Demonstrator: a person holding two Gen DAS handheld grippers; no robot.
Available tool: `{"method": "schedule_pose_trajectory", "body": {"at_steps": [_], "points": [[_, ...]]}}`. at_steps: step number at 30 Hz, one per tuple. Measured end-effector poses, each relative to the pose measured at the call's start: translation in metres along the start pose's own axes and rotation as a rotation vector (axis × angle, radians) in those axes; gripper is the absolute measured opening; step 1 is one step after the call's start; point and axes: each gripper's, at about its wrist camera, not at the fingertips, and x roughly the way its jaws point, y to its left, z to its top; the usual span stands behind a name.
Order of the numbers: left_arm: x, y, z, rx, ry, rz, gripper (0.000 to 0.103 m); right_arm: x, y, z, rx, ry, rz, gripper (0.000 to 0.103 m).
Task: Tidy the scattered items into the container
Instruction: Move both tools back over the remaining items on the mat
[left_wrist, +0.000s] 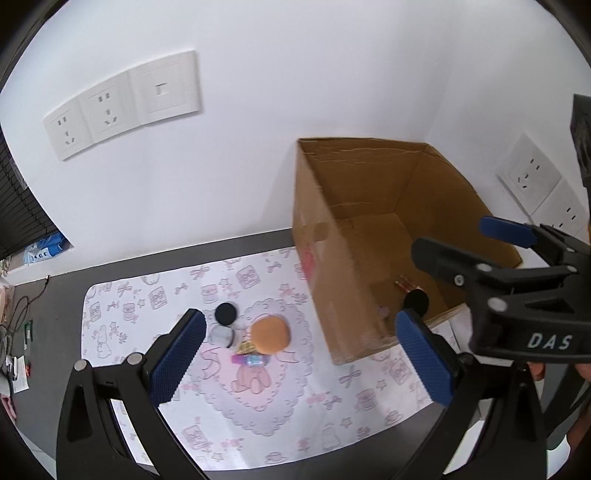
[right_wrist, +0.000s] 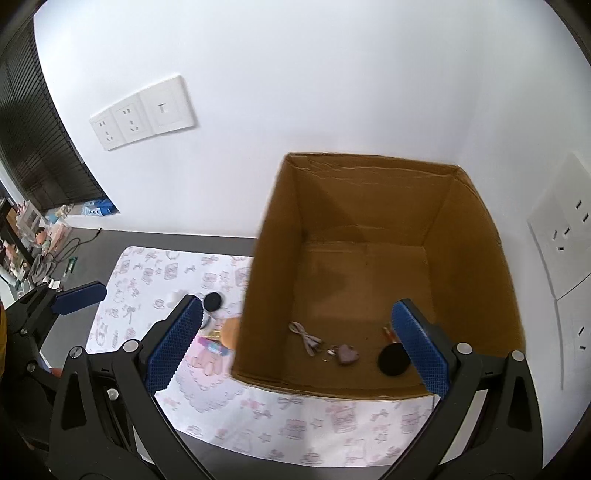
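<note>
My left gripper (left_wrist: 301, 354) hangs spread and empty over the orange puff (left_wrist: 270, 334) at twelve o'clock on the mat (left_wrist: 122, 317); I judge it the next pick; my right gripper (right_wrist: 295, 345), also released, hovers above the cardboard box (right_wrist: 369, 280).

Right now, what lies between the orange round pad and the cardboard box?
Only bare patterned mat separates the orange round pad from the cardboard box, shown in the left wrist view.

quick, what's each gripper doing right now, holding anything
Left gripper: open, holding nothing, over the mat.
Right gripper: open, holding nothing, above the cardboard box.
</note>
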Motion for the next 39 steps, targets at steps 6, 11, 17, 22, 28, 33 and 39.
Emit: {"method": "schedule_pose_trajectory", "body": {"at_steps": [6,11,17,22,28,33,39], "points": [[-0.011,0.051,-0.006,-0.022,-0.004,-0.017,0.102,-0.001,0.041,0.008,-0.015,-0.014,-0.024,0.103],[-0.013,0.096,-0.009,-0.043,0.004,-0.034,0.102,0.004,0.068,0.014,-0.015,-0.016,-0.039,0.103],[-0.011,0.141,-0.014,-0.053,0.016,-0.066,0.102,0.015,0.106,0.015,-0.001,-0.001,-0.061,0.103],[-0.004,0.174,-0.022,-0.055,0.04,-0.088,0.102,0.031,0.135,0.015,0.008,0.033,-0.071,0.103],[0.01,0.198,-0.029,-0.064,0.075,-0.109,0.102,0.052,0.152,0.014,0.025,0.079,-0.081,0.103],[0.032,0.204,-0.034,-0.057,0.112,-0.116,0.102,0.073,0.152,0.01,0.019,0.146,-0.064,0.103],[0.059,0.206,-0.041,-0.081,0.139,-0.128,0.102,0.102,0.143,0.003,0.038,0.203,-0.036,0.103]]}}
